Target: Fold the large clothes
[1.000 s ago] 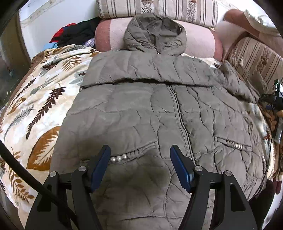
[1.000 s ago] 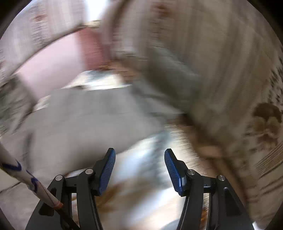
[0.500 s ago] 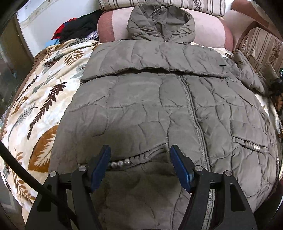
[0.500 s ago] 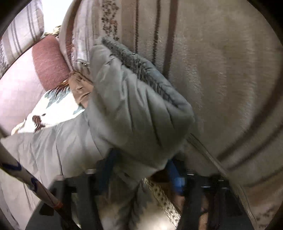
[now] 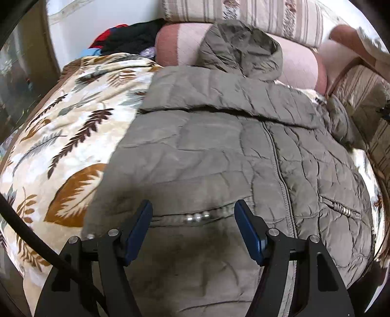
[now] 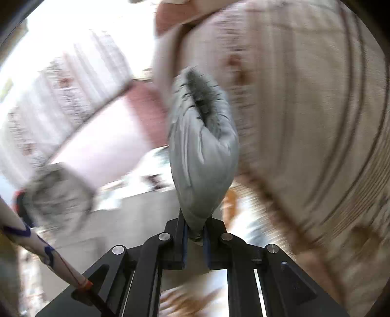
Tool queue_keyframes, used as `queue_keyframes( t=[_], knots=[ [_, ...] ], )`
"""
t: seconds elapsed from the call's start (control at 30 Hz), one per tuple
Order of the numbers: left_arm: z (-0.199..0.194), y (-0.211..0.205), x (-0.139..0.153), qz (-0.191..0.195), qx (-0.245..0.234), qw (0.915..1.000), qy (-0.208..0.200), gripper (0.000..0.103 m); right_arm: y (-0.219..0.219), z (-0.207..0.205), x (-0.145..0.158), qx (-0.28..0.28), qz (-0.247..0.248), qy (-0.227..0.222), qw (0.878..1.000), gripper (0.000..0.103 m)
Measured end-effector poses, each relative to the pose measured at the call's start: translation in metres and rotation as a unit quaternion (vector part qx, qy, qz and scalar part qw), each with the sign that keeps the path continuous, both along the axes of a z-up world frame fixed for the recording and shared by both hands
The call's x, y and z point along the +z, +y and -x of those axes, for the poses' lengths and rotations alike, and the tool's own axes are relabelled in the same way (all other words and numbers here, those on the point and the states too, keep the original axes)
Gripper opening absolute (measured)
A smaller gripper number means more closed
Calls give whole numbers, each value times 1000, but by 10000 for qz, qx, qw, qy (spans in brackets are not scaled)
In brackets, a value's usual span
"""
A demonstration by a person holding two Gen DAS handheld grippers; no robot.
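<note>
In the left wrist view, a quilted olive-grey hooded jacket lies front up, zipped, spread across a leaf-patterned blanket. Its hood rests at the far end against a pink bolster cushion, with a striped cushion behind that. One sleeve is folded across the chest below the hood. A heap of dark and red clothes sits at the far left. The left gripper hovers over the near hem, its blue-padded jaws spread wide and holding nothing, a beaded pocket trim showing between them. In the right wrist view, which is heavily blurred, the right gripper has its jaws clenched on the jacket's other sleeve, pinching the fabric so the sleeve stands up from the jaws with its knit cuff at the far end. A striped sofa cushion fills the right side, the pink bolster lies to the left, and a patterned cable crosses the near left corner.
</note>
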State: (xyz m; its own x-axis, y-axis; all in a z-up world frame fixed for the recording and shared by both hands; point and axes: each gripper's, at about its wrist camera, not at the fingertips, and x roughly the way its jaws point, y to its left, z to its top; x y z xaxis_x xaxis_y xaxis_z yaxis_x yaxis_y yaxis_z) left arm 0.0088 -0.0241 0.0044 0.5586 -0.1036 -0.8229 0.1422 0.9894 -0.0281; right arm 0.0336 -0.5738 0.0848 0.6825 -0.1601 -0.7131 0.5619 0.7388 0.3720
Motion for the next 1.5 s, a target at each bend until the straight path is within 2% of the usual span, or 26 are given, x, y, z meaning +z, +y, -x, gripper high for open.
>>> queue_keyframes(
  t=[0.13,0.2,0.37,0.43,0.53,0.57,0.6,0.67,0.7,0.77,0.8,0.9,1.03,1.13,1.27,1.3,1.33,1.37,1.4,1.5],
  knots=[
    [3,22,6,111,230,9996,-85,69,65,-19,-3,754,-651,-261,9947,11],
    [3,37,8,177,388,9990,-105,69,110,-36,-14,1270,-1024,-302,9861,11],
    [0,67,13,313,760,9965,-141,69,222,-64,-50,2392,-1232,-29,9631,11],
    [-2,73,15,340,819,9959,-152,68,261,-77,-70,2692,-1137,232,9561,11],
    [-8,78,20,344,854,9955,-203,68,309,-94,-104,2958,-661,791,9497,15],
    [-9,78,21,355,849,9955,-208,69,316,-97,-112,3014,-567,922,9473,24],
    [-14,77,23,405,809,9957,-198,69,330,-100,-125,3122,-375,1128,9426,38],
    [-23,73,24,534,673,9962,-142,71,342,-96,-130,3233,79,1183,9388,46],
    [-29,70,25,629,578,9963,-111,73,345,-93,-126,3354,254,1118,9351,60],
    [-39,62,26,795,433,9959,-86,74,349,-80,-114,3576,492,969,9275,78],
    [-47,56,27,919,320,9952,-65,74,346,-72,-105,3610,635,874,9263,82],
    [-70,35,27,1268,-37,9919,13,78,333,-49,-87,3542,872,674,9287,84],
    [-103,0,19,1569,-519,9860,201,80,292,-26,-75,3189,605,593,9440,84],
    [-134,-35,1,1513,-853,9837,454,81,256,-9,-73,2756,365,555,9590,84],
    [-160,-64,-30,1162,-769,9874,750,79,227,6,-74,2382,305,542,9692,84],
    [-163,-68,-35,1159,-760,9869,824,55,219,10,-74,2314,315,564,9707,85],
    [-167,-72,-41,1226,-783,9840,1032,26,214,12,-74,2257,317,595,9719,85],
    [-166,-73,-43,1202,-744,9835,1128,25,210,13,-76,2207,313,628,9728,85],
    [-166,-74,-37,1200,-722,9842,1083,19,207,13,-78,2167,308,658,9735,85],
    [-166,-60,0,1238,-759,9875,614,16,202,6,-79,2095,370,690,9747,85]
  ],
)
